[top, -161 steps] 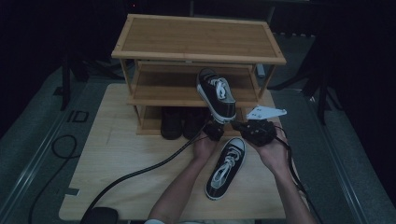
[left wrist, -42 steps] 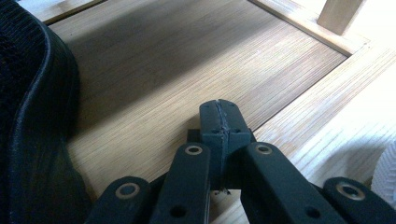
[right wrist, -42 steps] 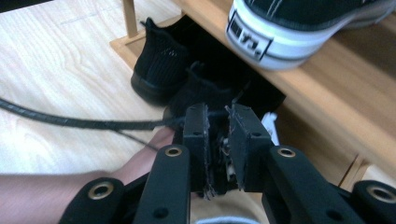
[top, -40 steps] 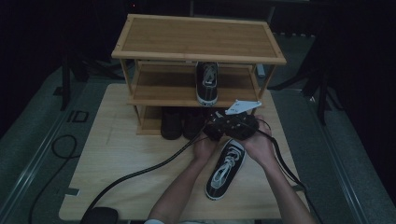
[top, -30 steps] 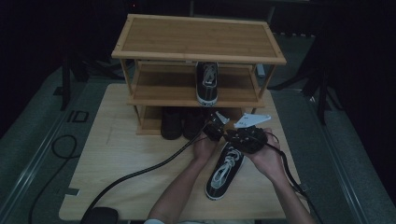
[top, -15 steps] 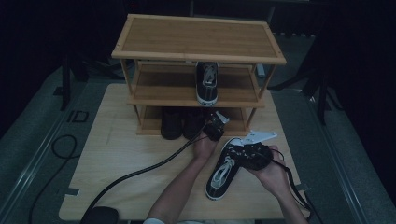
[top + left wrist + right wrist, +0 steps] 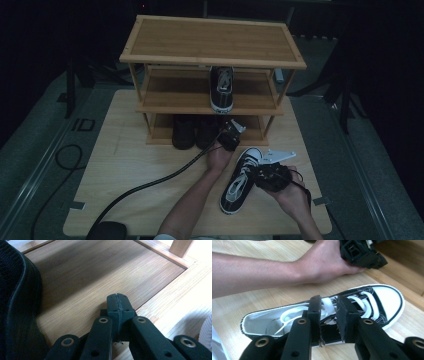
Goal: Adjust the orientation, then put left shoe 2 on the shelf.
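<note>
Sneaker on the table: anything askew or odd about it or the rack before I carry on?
Nothing damaged. The sneaker lies slanted on the table, apart from its mate, which stands on the rack.

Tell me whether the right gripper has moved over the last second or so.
Yes. The right gripper has come down and toward the person, away from the shoe rack, and now sits over the sneaker on the table, its jaws just closing around the sneaker's side.

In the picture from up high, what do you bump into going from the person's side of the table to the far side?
Black-and-white canvas sneaker lying on the table → dark pair of shoes on the rack's bottom shelf → black-and-white sneaker on the middle shelf → bare bamboo top shelf of the rack.
</note>
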`<state>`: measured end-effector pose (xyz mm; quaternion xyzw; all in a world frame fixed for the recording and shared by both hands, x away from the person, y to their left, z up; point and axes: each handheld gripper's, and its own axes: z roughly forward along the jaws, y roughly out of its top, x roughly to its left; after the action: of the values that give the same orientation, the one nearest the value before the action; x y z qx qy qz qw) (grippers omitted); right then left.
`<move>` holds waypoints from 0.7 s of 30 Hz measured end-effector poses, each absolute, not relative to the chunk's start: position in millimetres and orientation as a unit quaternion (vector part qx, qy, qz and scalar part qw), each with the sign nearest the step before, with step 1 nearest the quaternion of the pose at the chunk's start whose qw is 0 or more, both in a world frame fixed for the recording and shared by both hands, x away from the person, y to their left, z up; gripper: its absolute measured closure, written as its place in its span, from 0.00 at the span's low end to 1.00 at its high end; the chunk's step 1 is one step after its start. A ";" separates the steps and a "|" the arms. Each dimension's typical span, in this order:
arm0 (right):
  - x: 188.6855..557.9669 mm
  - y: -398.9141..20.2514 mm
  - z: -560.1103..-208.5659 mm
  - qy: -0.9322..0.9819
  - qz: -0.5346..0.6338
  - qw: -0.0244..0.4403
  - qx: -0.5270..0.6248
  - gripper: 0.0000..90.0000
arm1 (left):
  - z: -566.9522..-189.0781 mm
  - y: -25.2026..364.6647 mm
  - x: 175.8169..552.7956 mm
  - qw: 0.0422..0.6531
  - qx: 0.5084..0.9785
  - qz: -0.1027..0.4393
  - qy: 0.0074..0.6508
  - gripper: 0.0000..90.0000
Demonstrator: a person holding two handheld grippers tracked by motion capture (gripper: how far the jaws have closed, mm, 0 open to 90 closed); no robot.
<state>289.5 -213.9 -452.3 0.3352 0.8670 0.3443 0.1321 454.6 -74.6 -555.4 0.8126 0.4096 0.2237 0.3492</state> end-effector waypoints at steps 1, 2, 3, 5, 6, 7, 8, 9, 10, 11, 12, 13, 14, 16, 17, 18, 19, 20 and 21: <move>289.3 -214.1 -453.7 0.868 0.345 0.131 0.333 0.83 | -555.5 -74.6 454.6 0.349 0.812 0.224 0.410 1.00; 289.3 -214.1 -453.7 0.868 0.345 0.131 0.333 0.83 | -555.5 -74.6 454.6 0.349 0.812 0.224 0.410 1.00; 288.5 -213.7 -454.9 0.867 0.345 0.128 0.336 0.83 | -555.5 -74.6 454.6 0.349 0.812 0.224 0.410 1.00; 287.9 -213.3 -456.6 0.868 0.346 0.126 0.333 0.82 | -555.4 -74.5 454.7 0.349 0.812 0.223 0.410 1.00; 285.5 -210.7 -460.4 0.870 0.345 0.122 0.330 0.82 | -555.4 -74.4 454.8 0.350 0.813 0.223 0.409 1.00; 285.1 -209.7 -461.6 0.871 0.343 0.121 0.329 0.83 | -555.5 -74.4 454.7 0.350 0.813 0.223 0.409 1.00; 285.1 -209.7 -461.6 0.871 0.343 0.121 0.329 0.83 | -555.5 -74.4 454.7 0.350 0.813 0.223 0.409 1.00; 284.9 -208.9 -462.5 0.872 0.342 0.121 0.330 0.85 | -555.5 -74.2 454.8 0.350 0.812 0.223 0.410 1.00; 285.7 -208.5 -463.6 0.873 0.340 0.122 0.328 0.87 | -555.5 -74.2 454.8 0.350 0.812 0.223 0.410 1.00; 285.8 -208.4 -463.9 0.873 0.339 0.122 0.329 0.88 | -555.5 -74.2 454.8 0.351 0.812 0.223 0.410 1.00; 286.2 -208.4 -464.4 0.874 0.337 0.122 0.329 0.89 | -555.7 -74.2 454.7 0.352 0.811 0.222 0.411 1.00; 286.4 -208.0 -465.2 0.873 0.337 0.121 0.330 0.90 | -555.8 -74.2 454.6 0.352 0.811 0.223 0.411 1.00; 286.6 -207.9 -466.0 0.875 0.334 0.121 0.330 0.91 | -555.8 -74.3 454.6 0.352 0.811 0.223 0.411 1.00; 286.7 -207.7 -468.0 0.875 0.333 0.119 0.331 0.92 | -555.7 -74.2 454.7 0.352 0.811 0.222 0.411 1.00; 286.8 -207.6 -468.7 0.875 0.332 0.118 0.332 0.92 | -555.7 -74.2 454.7 0.352 0.811 0.222 0.411 1.00; 286.9 -207.2 -469.7 0.875 0.332 0.117 0.332 0.92 | -555.7 -74.3 454.7 0.352 0.811 0.222 0.411 1.00; 286.7 -206.7 -470.0 0.875 0.332 0.118 0.332 0.92 | -555.7 -74.3 454.7 0.351 0.811 0.222 0.411 1.00; 286.6 -206.3 -470.2 0.875 0.332 0.118 0.332 0.92 | -555.7 -74.2 454.7 0.352 0.811 0.222 0.411 1.00; 286.7 -206.0 -470.4 0.875 0.333 0.117 0.332 0.93 | -555.7 -74.2 454.7 0.352 0.811 0.222 0.410 1.00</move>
<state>286.7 -206.0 -470.4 0.3320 0.8749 0.3327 0.1167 454.7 -74.2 -555.7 0.8114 0.4105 0.2225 0.3516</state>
